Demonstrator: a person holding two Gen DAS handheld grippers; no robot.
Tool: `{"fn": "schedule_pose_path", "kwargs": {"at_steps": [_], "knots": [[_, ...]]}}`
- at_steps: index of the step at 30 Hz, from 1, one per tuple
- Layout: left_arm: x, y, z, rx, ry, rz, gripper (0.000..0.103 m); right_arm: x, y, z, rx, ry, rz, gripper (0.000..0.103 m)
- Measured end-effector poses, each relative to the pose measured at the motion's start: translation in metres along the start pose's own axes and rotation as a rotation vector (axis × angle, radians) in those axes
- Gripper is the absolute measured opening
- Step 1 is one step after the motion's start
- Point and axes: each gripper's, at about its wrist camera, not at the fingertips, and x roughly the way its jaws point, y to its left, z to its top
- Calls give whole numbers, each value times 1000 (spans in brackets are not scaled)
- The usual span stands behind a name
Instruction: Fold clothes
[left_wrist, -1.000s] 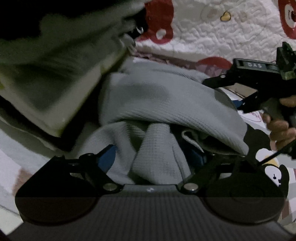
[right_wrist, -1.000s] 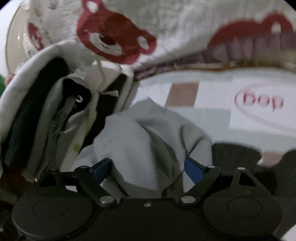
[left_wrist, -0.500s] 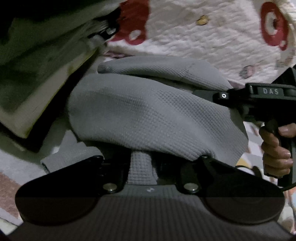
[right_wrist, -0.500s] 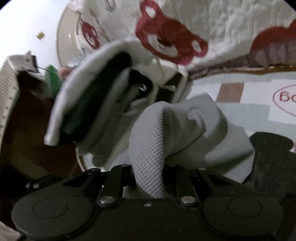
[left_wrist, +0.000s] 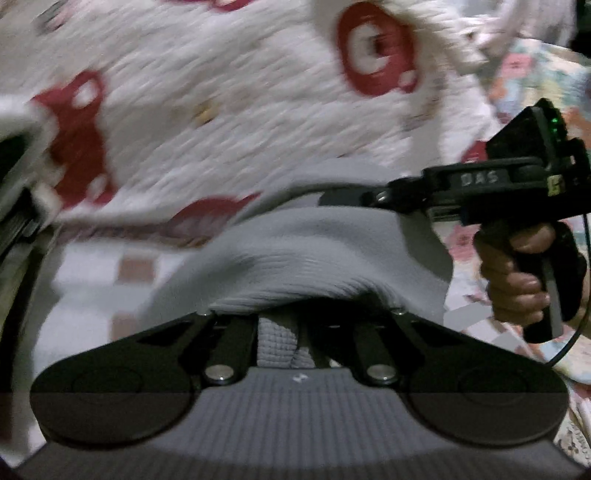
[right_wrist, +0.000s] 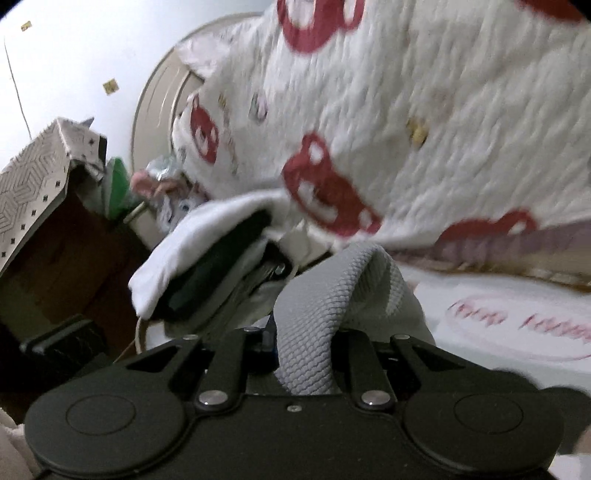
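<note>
A grey waffle-knit garment (left_wrist: 303, 254) hangs lifted between both grippers above the bed. My left gripper (left_wrist: 280, 332) is shut on a fold of it; the cloth drapes over and hides the fingertips. My right gripper (right_wrist: 306, 343) is shut on another thick fold of the same garment (right_wrist: 321, 306). The right gripper also shows in the left wrist view (left_wrist: 491, 188), held by a hand at the right, its front end buried in the grey cloth.
A white quilt with red bears (left_wrist: 236, 110) lies bunched behind. A stack of folded clothes (right_wrist: 207, 266) sits at the left. The patterned bed sheet (right_wrist: 498, 317) lies below. A dark wooden cabinet (right_wrist: 55, 251) and a green bottle (right_wrist: 118, 184) stand at far left.
Both grippers went from open around the grey garment to shut on it, then lifted it up and away from the folded stack; the view now tilts toward the quilt.
</note>
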Motion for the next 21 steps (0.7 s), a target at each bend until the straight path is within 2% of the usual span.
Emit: {"fn": "schedule_pose_path", "kwargs": {"at_steps": [4,7,8,9,10,11,12,14,15,17,21], "knots": [[18,-33,24,54,-17,-97,7,-53,-6,8,1,-74,-68,18],[39,-64,32,142,-16,-195,7,-94,-22,3,28,-131,-138,18],[50,-73,33,169,-1,-229,12,-108,-29,0,40,-148,-167,20],[67,-78,31,179,41,-246,26,-120,-41,-6,40,-151,-218,25],[82,-81,24,175,100,-243,53,-129,-54,-14,4,-132,-297,30],[93,-82,14,170,163,-235,60,-135,-72,-26,-33,-96,-418,42],[105,-83,5,165,226,-227,60,-139,-94,-40,2,-51,-574,49],[112,-77,-18,156,295,-183,60,-140,-133,-66,95,40,-877,50],[110,-71,-29,155,310,-157,60,-142,-145,-78,126,65,-970,50],[101,-56,-49,153,321,-85,61,-153,-160,-99,193,55,-994,50],[89,-21,-73,129,343,68,61,-144,-157,-113,177,88,-905,50]]}}
